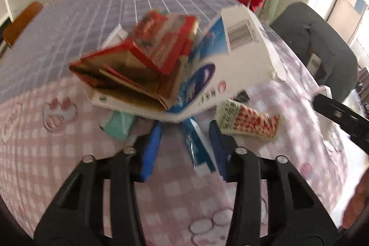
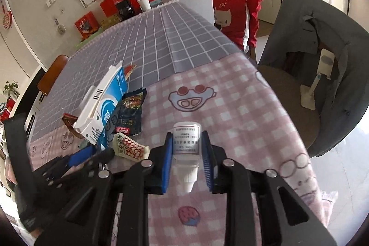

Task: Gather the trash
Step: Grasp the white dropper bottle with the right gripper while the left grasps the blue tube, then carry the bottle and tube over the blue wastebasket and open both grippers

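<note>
Two grippers are at work over a table (image 2: 230, 93) spread with a pink checked cloth and, farther off, a grey gridded one.

In the right wrist view, the right gripper (image 2: 187, 149) is closed on a small white bottle (image 2: 186, 142). The blue pads (image 2: 169, 153) are pressed against both sides of its labelled body, and its ribbed cap is pointed back toward the camera. The bottle is taken across its narrow width, which is judged to be why the jaws stand only a little apart.

In the left wrist view, the left gripper (image 1: 186, 130) is set at the near edge of a heap of rubbish. A blue-and-white carton flap (image 1: 198, 146) is seen between the pads, but the picture is blurred, and whether the pads press on it cannot be told. The carton (image 1: 230, 57) is tilted up, with a torn red box (image 1: 143, 61) lying open against it. A red-and-white wrapper (image 1: 249, 121) and a teal packet (image 1: 120, 126) are laid flat on the cloth just beside it. A dark snack bag (image 2: 129, 114) is shown leaning on the carton in the right view.

Since the rubbish is gathered in one spot, the pile is probably meant to be cleared piece by piece. No bin is in view.
</note>
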Available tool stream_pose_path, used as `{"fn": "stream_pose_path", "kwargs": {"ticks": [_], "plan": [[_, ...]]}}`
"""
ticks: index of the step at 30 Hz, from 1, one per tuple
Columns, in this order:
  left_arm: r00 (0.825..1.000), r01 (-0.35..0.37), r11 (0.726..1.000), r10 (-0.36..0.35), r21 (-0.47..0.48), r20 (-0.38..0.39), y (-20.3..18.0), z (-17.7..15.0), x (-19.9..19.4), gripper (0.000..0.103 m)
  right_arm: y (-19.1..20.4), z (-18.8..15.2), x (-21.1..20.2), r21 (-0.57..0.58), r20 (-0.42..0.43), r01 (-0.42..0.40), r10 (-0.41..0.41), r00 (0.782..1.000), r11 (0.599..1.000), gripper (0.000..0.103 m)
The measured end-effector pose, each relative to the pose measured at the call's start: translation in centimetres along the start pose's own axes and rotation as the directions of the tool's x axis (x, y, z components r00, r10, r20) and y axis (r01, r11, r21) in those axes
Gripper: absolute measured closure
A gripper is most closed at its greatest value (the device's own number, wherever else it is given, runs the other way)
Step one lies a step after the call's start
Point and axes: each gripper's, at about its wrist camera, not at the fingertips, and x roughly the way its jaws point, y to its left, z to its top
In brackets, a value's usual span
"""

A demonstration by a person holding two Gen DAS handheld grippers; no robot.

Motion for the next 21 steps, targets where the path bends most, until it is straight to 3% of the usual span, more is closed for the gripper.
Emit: {"fn": "stream_pose_path", "kwargs": {"ticks": [2, 6, 21], "plan": [[1.0, 0.015, 1.0, -0.015, 0.003, -0.002, 0.1, -0.1, -0.1, 0.083, -0.5, 0.0, -0.8, 0.002, 0.016, 0.004, -0.004, 1.0, 1.0, 0.079], [0.998, 0.054, 0.998, -0.054, -0.027, -0.013, 0.9, -0.6, -1.0, 0.087, -1.3, -0.4, -2.2, 0.015, 0.039, -0.004, 0.003, 0.999, 1.0, 0.079], [0.988, 0.138, 0.989, -0.141, 0.044, 0.069, -1.5, -4.6, -6.7, 0.089, -4.0, -4.0, -7.2, 0.072, 0.107, 0.004, -0.012, 0.994, 0.997, 0.079]]}}
